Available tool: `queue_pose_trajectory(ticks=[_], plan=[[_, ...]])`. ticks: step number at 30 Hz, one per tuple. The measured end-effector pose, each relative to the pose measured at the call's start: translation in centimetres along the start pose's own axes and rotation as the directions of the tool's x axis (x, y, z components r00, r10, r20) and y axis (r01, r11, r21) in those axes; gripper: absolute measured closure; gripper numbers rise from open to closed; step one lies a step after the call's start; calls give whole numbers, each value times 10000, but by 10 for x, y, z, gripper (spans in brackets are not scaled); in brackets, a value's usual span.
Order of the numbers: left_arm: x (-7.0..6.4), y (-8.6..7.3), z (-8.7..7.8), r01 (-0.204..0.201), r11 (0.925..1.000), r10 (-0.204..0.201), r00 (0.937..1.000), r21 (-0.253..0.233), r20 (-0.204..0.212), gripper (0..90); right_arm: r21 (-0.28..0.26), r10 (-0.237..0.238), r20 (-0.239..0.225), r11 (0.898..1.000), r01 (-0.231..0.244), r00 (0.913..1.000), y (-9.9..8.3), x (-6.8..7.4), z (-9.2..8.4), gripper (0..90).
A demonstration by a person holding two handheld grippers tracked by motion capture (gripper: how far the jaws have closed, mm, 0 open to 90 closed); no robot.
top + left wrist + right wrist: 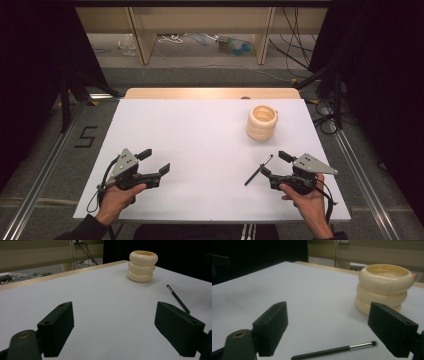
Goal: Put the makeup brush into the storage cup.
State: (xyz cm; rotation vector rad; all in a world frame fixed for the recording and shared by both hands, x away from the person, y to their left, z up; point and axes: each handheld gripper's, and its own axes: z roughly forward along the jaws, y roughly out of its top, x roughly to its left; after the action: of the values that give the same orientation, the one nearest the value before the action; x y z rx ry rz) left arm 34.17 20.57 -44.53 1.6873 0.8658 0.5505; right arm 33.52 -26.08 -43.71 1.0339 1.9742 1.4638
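A cream ribbed holder [262,122], shaped like three stacked rings and open at the top, stands upright on the white table [200,145] at the back right. A thin black pen [258,170] lies flat in front of it, just left of my right gripper [271,163]. That gripper is open, with the pen [334,350] on the table between its jaws and the holder [384,287] beyond. My left gripper [155,161] rests at the near left, open and empty; its view has the holder [143,266] and the pen [178,298] far off to the right.
A wooden strip [212,93] borders the table's far edge. Beyond it are wooden shelf legs [142,37] and loose cables on the floor. Metal rails [357,175] run along both sides of the table.
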Motion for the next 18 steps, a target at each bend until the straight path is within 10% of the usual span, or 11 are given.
queue_pose_trajectory(ticks=[14, 18], plan=[[0, 0, 3, -69, 10000, 69, 10000, 63, -2, 158, 666, 575, 277, 9960, -592, 9980, -2, -6, 4, 165], [-1, 0, 4, -64, 10000, 64, 10000, 72, -14, 158, 718, 1530, -140, 9858, -1516, 9881, -3, -12, 6, 165]])
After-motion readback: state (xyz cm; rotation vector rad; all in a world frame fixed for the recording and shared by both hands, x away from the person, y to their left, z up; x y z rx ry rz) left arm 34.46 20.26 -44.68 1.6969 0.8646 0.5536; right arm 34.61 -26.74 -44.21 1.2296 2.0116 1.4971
